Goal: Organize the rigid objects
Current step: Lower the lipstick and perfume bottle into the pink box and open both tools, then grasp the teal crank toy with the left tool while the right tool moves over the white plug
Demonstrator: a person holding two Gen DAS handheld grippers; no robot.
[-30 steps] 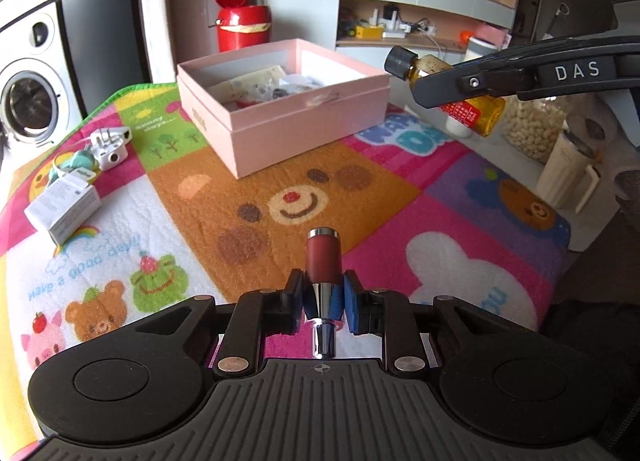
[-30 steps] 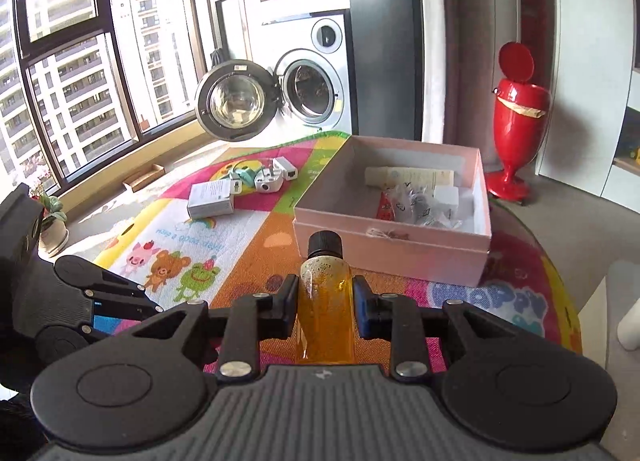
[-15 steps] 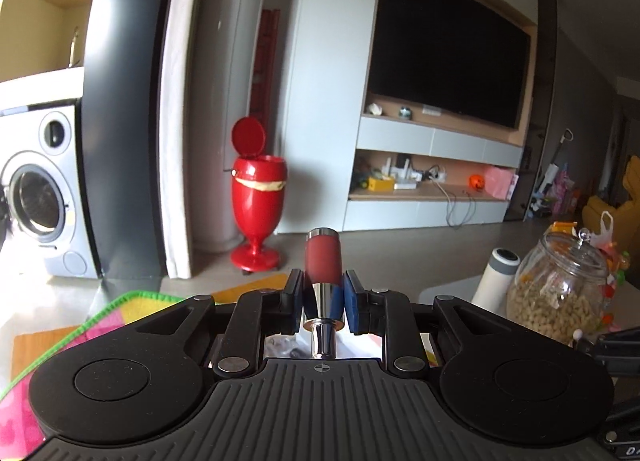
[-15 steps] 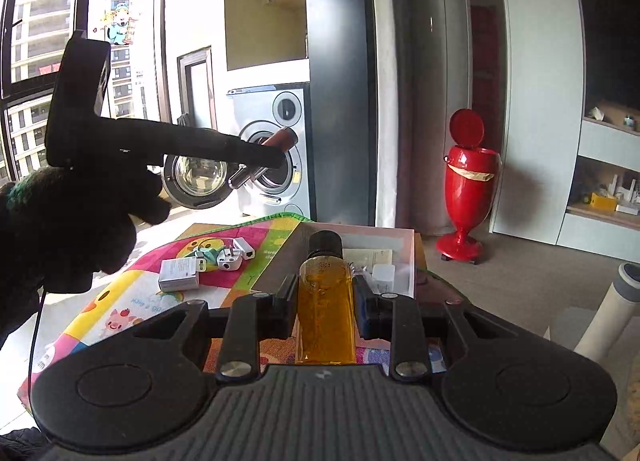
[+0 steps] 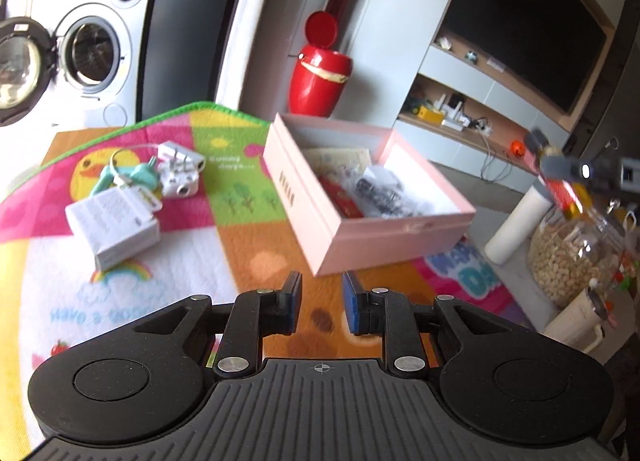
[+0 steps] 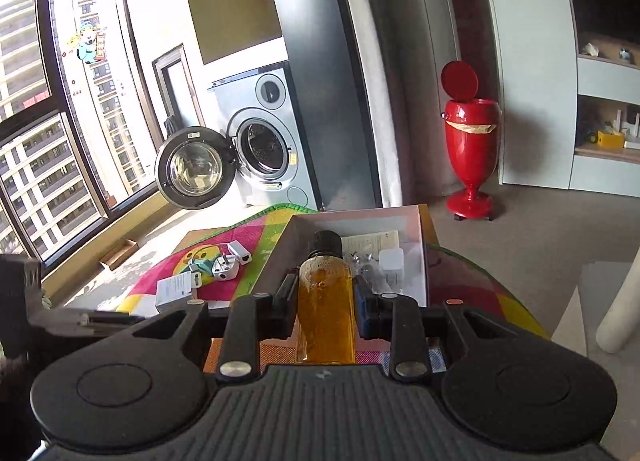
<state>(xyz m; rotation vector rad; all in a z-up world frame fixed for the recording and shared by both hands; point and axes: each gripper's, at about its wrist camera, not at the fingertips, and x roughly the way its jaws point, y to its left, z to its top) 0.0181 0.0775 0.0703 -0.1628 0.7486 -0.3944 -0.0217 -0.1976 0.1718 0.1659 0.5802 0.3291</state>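
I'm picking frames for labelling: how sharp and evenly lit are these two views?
Left wrist view: motion-blurred, worst on the bottle at right; the pink box is soft; fisheye bends the edges. Right wrist view: sharper, the bottle is crisp, but the window is blown out and the right side dark.

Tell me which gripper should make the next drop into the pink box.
Right. The right gripper is shut on the amber bottle, with the open pink box just beyond it. The left gripper is open and holds nothing.
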